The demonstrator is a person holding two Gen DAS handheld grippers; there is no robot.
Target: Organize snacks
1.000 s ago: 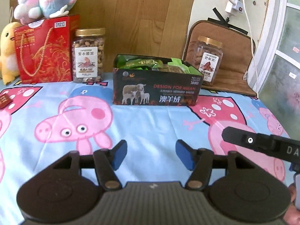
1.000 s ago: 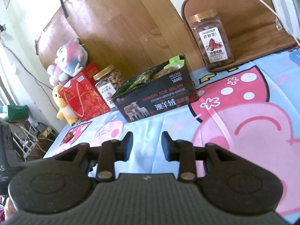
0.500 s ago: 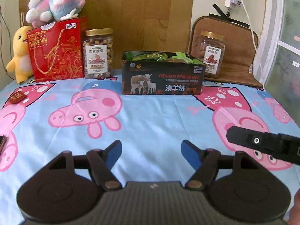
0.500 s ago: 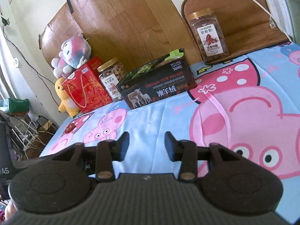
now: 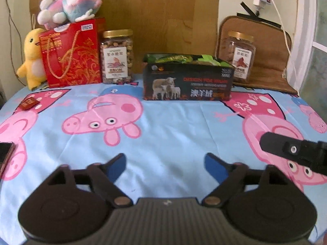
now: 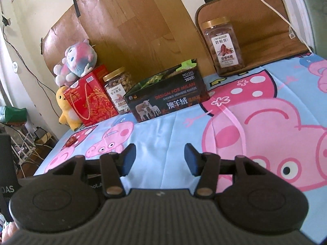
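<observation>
Printed cloth [image 5: 173,122] covered the surface, the wood-grain board [image 5: 163,16] looked smooth, the jars [image 5: 117,57] clear plastic, the box [image 5: 188,81] glossy cardboard.

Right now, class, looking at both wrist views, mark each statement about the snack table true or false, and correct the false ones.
1. The left gripper holds a snack packet. False: its jaws are open and empty.
2. The black box holds green packets. True.
3. Both nut jars stand left of the black box. False: one nut jar stands left, the other jar right.
4. A plush toy sits on the red gift bag. True.
5. The right gripper is open. True.
</observation>
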